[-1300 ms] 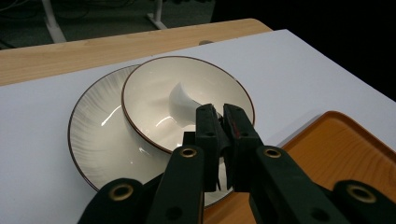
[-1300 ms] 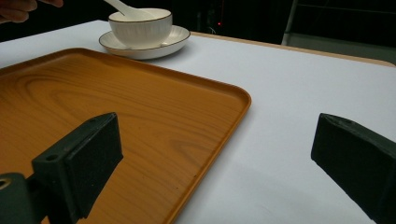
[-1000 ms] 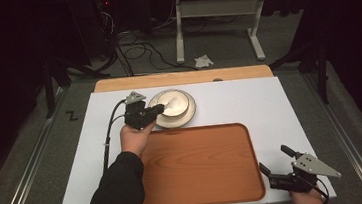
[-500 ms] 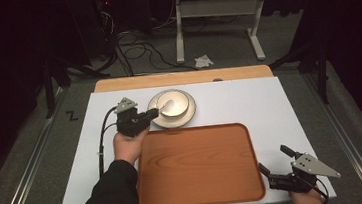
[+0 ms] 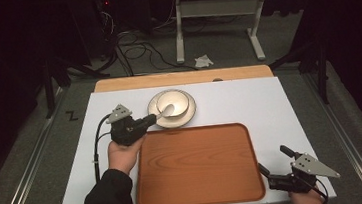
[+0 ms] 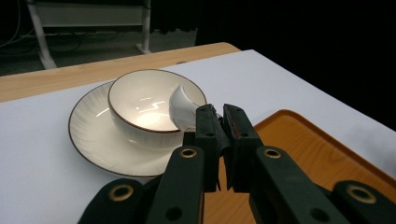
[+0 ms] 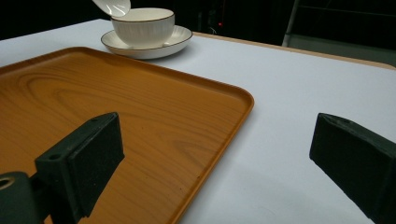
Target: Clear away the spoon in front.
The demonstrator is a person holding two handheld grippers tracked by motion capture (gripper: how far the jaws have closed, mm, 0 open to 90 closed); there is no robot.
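Left gripper view: our left gripper (image 6: 219, 122) has its jaws closed tight on the handle of a white spoon (image 6: 183, 108), whose head is lifted above the rim of the bowl (image 6: 140, 109) on its saucer (image 6: 88, 140). Our right gripper (image 5: 276, 172) rests wide apart and empty beside the tray (image 5: 197, 165).

— What colours do we see on the table?
— A white sheet (image 5: 270, 108), an orange-brown wood-grain tray (image 5: 197, 165), and a cream bowl (image 6: 154, 107) with a dark brown rim.
— And the rest?
— A matching ribbed saucer (image 6: 93, 135), a white spoon (image 6: 182, 108), black grippers (image 6: 222, 135).
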